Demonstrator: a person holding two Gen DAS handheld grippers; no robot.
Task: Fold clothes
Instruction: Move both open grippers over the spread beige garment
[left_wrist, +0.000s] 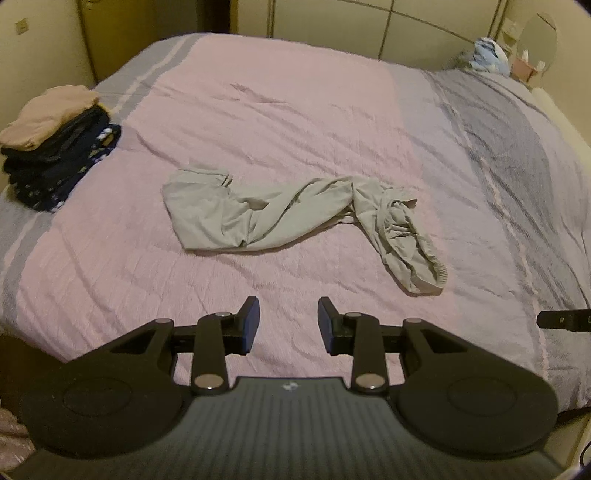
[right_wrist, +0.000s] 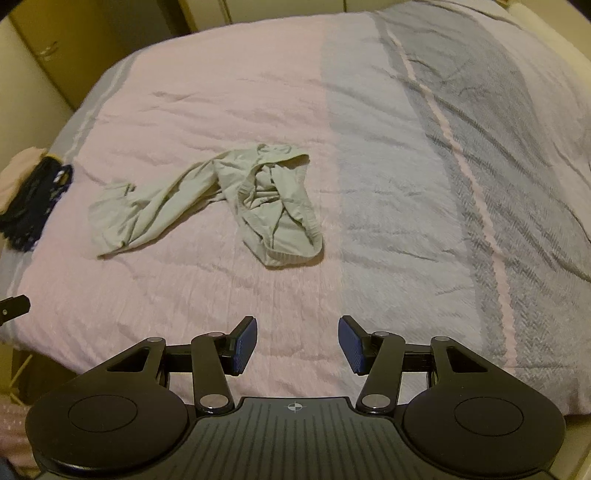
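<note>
Left wrist view showed a crumpled pale grey-green garment (left_wrist: 295, 210) mid-frame on the pink-and-grey bedspread (left_wrist: 295, 110), both the left gripper (left_wrist: 288, 325) and the right gripper (right_wrist: 297, 345) spread wide and empty.

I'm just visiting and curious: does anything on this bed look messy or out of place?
Yes: the grey trousers lie twisted and crumpled mid-bed, waistband bunched, unlike the neat stack of folded clothes at the left edge.

Pink-and-grey bedspread (left_wrist: 295, 110), cream wardrobe doors (left_wrist: 332, 18), dim light
</note>
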